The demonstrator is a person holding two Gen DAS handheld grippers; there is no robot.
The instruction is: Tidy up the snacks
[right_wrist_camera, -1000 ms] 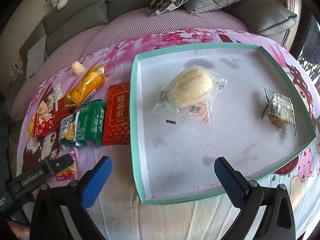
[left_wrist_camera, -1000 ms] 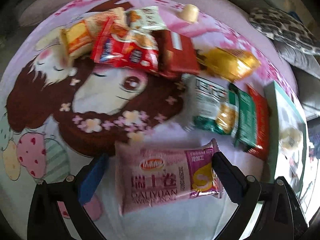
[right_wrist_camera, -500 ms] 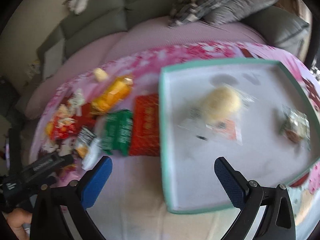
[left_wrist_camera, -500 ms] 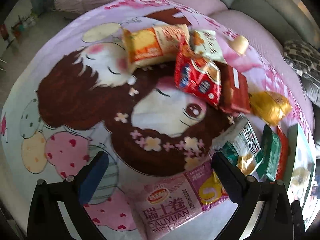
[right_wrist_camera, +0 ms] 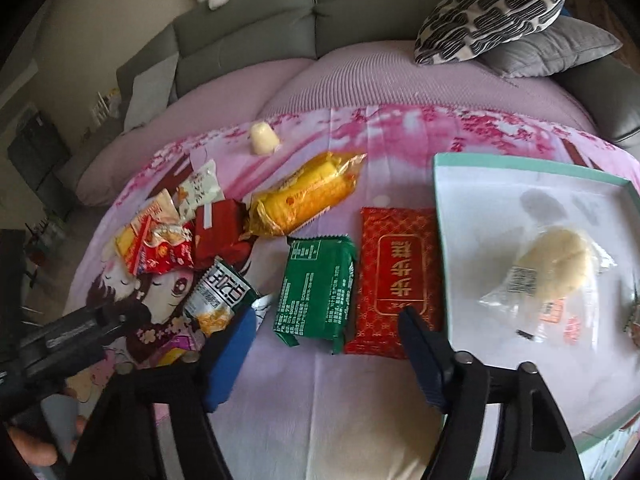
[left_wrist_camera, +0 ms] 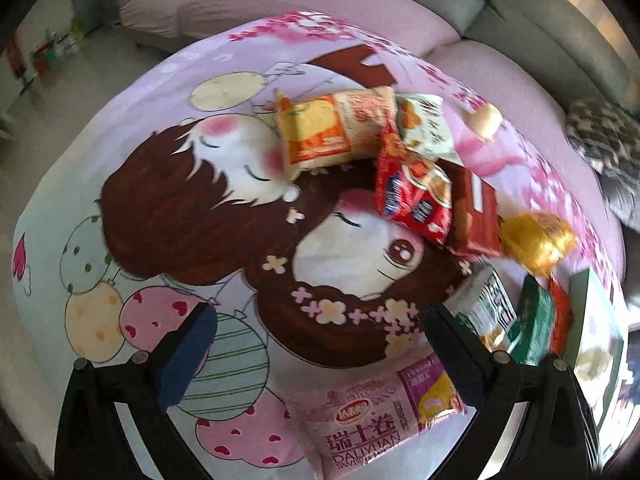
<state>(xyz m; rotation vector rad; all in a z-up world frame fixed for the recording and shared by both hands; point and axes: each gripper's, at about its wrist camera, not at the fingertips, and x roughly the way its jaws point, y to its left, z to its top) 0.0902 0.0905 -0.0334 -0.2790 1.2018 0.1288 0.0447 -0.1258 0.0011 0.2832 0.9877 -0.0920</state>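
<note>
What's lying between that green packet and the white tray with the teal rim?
In the right wrist view, one red packet with gold lettering lies flat between the green packet and the tray, close beside both. Nothing else sits in that stretch.

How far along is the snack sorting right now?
Done: a wrapped bun lies in the teal-rimmed tray. In hand: nothing; the left gripper and right gripper are open, the right over the green packet. Left: that, the red packet, the yellow packet and others.
</note>
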